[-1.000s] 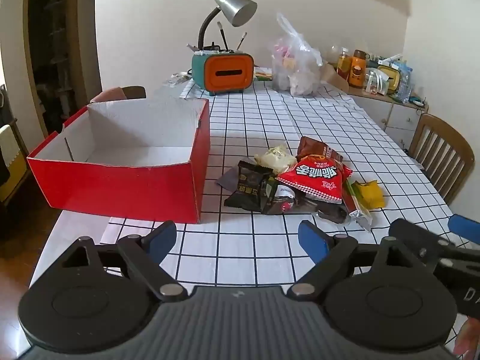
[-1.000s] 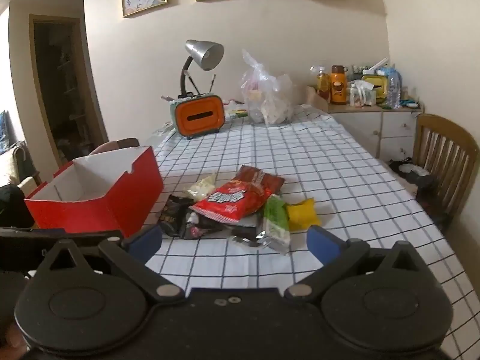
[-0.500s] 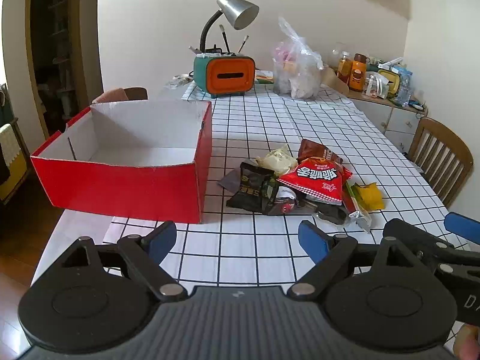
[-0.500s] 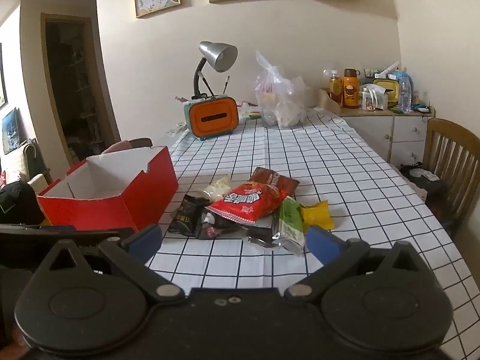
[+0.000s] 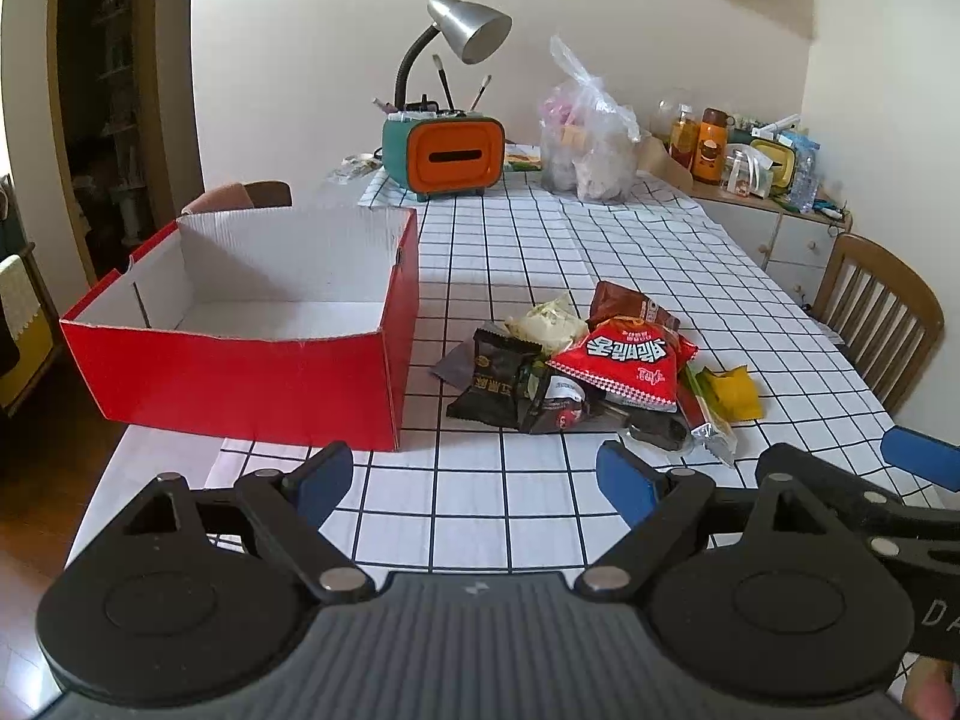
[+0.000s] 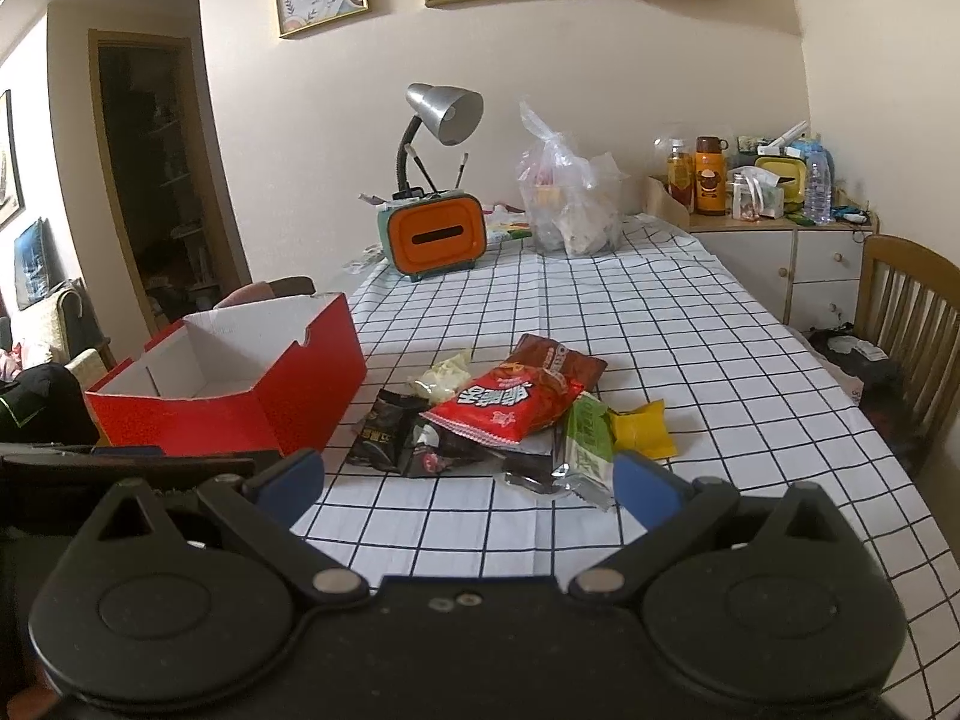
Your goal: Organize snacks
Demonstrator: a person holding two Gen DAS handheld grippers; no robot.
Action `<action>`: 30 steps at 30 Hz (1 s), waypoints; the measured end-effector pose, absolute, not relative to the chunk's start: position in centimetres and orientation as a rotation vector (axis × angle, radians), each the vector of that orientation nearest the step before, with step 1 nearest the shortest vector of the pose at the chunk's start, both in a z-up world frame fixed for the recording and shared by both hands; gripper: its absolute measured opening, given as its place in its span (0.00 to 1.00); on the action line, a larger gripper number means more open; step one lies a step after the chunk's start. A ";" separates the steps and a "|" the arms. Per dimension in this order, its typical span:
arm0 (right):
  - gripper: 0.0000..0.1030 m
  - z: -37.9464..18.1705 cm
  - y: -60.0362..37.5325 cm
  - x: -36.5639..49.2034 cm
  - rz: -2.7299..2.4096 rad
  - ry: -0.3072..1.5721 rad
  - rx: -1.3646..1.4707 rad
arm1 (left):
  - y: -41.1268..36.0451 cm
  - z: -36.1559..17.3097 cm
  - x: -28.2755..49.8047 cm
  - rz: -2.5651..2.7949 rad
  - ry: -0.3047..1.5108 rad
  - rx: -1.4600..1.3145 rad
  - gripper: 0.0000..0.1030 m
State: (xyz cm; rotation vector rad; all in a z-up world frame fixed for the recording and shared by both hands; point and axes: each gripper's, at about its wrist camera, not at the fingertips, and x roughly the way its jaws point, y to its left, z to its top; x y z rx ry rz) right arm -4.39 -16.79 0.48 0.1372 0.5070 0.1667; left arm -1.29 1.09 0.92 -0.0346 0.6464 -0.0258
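A pile of snack packets lies mid-table: a red chip bag [image 5: 630,363] [image 6: 510,402] on top, a black packet [image 5: 492,381] [image 6: 384,432], a pale packet [image 5: 546,324], a brown packet [image 6: 561,360], a green-and-silver bar [image 6: 585,450] and a yellow packet [image 5: 732,393] [image 6: 642,429]. An open red box [image 5: 252,384] [image 6: 300,396] with a white, empty inside stands left of the pile. My left gripper [image 5: 474,483] is open and empty, near the table's front edge. My right gripper [image 6: 468,483] is open and empty, short of the pile.
At the far end of the checked tablecloth [image 5: 528,498] stand an orange-and-teal tissue holder [image 5: 447,159] with a lamp [image 5: 468,36] and a clear plastic bag [image 5: 588,138]. A wooden chair [image 5: 879,312] is at the right, a cluttered sideboard [image 6: 774,228] behind it.
Both grippers have risen and tilted up a little, so the table scene sits lower in both views. The snacks and the box have not moved. Both jaws stay open.
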 end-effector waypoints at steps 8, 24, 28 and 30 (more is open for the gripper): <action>1.00 0.5 -17.1 -4.5 0.144 0.510 0.146 | 1.2 0.8 -1.4 -0.026 0.651 -0.047 0.86; 1.00 0.7 -16.8 -4.8 0.153 0.498 0.134 | 1.0 1.2 -1.8 -0.027 0.638 -0.039 0.86; 1.00 0.7 -16.9 -4.8 0.159 0.500 0.143 | 0.9 1.2 -1.8 -0.026 0.636 -0.036 0.86; 1.00 0.7 -16.9 -4.8 0.160 0.499 0.142 | 0.9 1.3 -1.8 -0.027 0.635 -0.035 0.86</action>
